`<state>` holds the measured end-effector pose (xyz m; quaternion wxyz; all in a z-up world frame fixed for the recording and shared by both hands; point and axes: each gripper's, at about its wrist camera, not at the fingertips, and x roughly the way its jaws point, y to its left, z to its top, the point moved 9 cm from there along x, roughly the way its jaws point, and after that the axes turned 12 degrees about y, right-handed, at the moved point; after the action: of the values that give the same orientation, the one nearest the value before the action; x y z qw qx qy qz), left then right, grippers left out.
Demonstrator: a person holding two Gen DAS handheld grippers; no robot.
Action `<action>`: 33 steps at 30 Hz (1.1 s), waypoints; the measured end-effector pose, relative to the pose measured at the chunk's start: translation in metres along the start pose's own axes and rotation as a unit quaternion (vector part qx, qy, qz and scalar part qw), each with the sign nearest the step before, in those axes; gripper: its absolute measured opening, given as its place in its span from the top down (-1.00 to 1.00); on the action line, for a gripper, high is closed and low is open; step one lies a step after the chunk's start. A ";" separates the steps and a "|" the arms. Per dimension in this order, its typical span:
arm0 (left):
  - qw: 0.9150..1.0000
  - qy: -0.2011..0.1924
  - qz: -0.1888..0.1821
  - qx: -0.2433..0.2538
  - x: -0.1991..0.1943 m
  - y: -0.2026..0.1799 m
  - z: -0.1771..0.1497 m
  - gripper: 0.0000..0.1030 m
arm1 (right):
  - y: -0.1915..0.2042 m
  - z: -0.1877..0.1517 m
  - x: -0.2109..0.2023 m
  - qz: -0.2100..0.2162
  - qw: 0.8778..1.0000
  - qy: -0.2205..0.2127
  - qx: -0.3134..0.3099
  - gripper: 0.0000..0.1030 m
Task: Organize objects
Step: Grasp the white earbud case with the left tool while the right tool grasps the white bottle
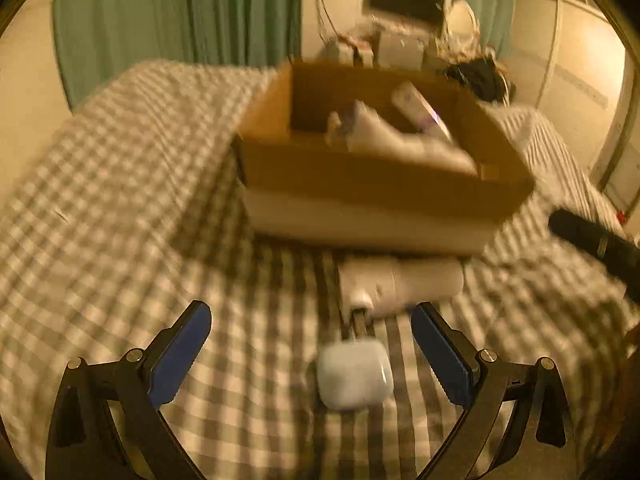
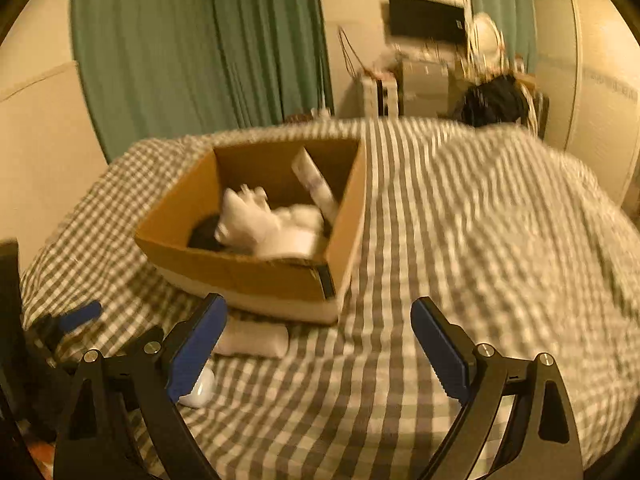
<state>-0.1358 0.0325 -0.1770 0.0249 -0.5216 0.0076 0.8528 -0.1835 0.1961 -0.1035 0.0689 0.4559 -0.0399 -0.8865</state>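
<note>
Left wrist: left gripper (image 1: 311,314) spread over earbud case (image 1: 354,374); right gripper (image 2: 319,314) spread above bare checked bedspread (image 2: 460,216).

On the bed with the grey-and-white checked cover (image 2: 460,220), the open brown cardboard box (image 1: 360,184) stands in the middle and blocks the way straight ahead; its top is open, though white bundled items (image 2: 276,228) fill much of the inside. Just in front of the box lies a white cylindrical roll (image 1: 400,284), and nearer still a small white rounded case (image 1: 354,374), between the wide-apart fingers of the left gripper (image 1: 312,356). Ahead of the right gripper (image 2: 320,352) the cover is bare, and broad free room runs to the box's right. The left of the box is likewise bare cover.
</note>
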 end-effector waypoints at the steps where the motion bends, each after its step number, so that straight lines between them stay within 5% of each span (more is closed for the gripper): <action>1: 1.000 0.008 0.000 0.005 0.005 -0.003 -0.005 -1.00 | -0.002 -0.002 0.004 0.002 1.000 0.005 0.006 -0.82; 4: 0.999 0.033 -0.009 0.022 0.016 -0.014 -0.017 -0.89 | -0.006 -0.005 0.006 0.006 1.000 0.009 0.016 -0.82; 7: 0.997 0.064 -0.023 0.042 0.027 -0.026 -0.031 -0.32 | -0.004 -0.006 0.004 0.001 1.000 0.009 0.012 -0.82; 11: 0.995 0.084 -0.031 0.050 0.034 -0.033 -0.040 -0.01 | 0.002 -0.007 0.006 -0.004 1.000 0.010 0.004 -0.82; 17: 0.996 0.072 -0.030 0.033 0.017 -0.028 -0.041 -0.01 | 0.003 -0.010 0.008 -0.005 1.000 0.010 0.002 -0.82; 25: 0.999 -0.007 0.040 0.011 -0.030 0.008 -0.020 -0.01 | 0.017 -0.012 0.026 0.009 0.999 0.034 -0.016 -0.82; 33: 0.999 -0.011 0.053 -0.007 -0.042 0.026 -0.024 -0.01 | 0.050 -0.012 0.073 0.018 0.994 0.086 -0.059 -0.81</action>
<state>-0.0966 0.0039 -0.1504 -0.0237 -0.5109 0.0290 0.8588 -0.2115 0.1350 -0.1619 0.1147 0.5250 0.0099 -0.8433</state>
